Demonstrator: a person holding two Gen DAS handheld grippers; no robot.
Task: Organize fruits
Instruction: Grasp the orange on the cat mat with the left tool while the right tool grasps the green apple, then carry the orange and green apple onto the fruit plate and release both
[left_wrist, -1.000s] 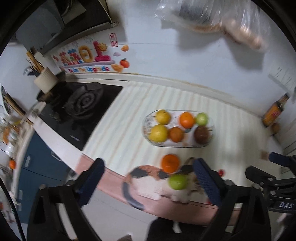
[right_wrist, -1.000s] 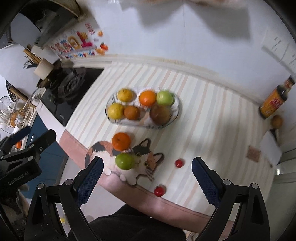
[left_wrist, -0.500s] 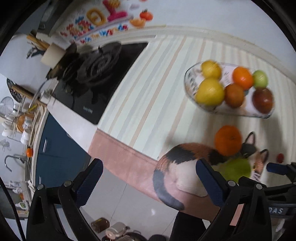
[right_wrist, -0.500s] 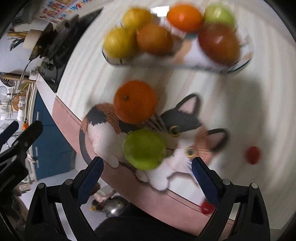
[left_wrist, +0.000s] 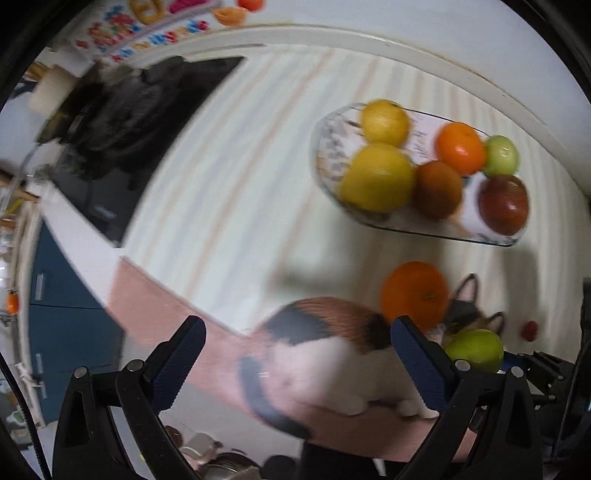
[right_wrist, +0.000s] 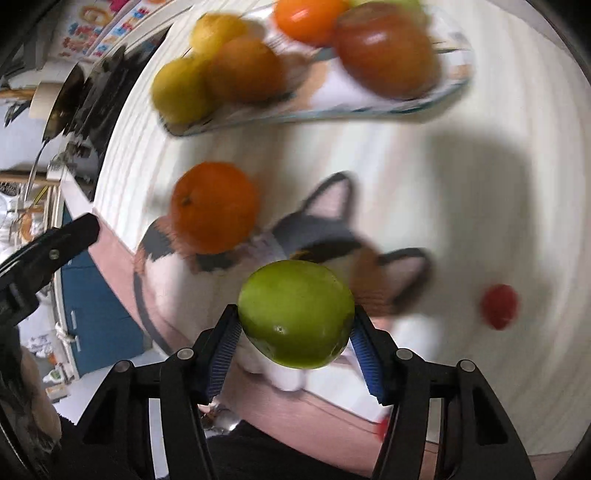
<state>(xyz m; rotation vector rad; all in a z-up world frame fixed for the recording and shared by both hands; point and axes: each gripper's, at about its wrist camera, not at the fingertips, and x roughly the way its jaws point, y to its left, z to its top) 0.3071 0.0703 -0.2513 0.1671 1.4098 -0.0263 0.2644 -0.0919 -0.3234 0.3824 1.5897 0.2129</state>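
Green apple between closing right tongs – pads at its sides, left tongs wide, glass dish blurred.

The right gripper is pointed steeply downward, and its jaws are being closed, with the blue pads set against the two sides of a green apple caught between them. The left gripper is directed straight down with its jaws spread wide and nothing held between the fingers. In the left wrist view, part of the right gripper is seen at the right edge.
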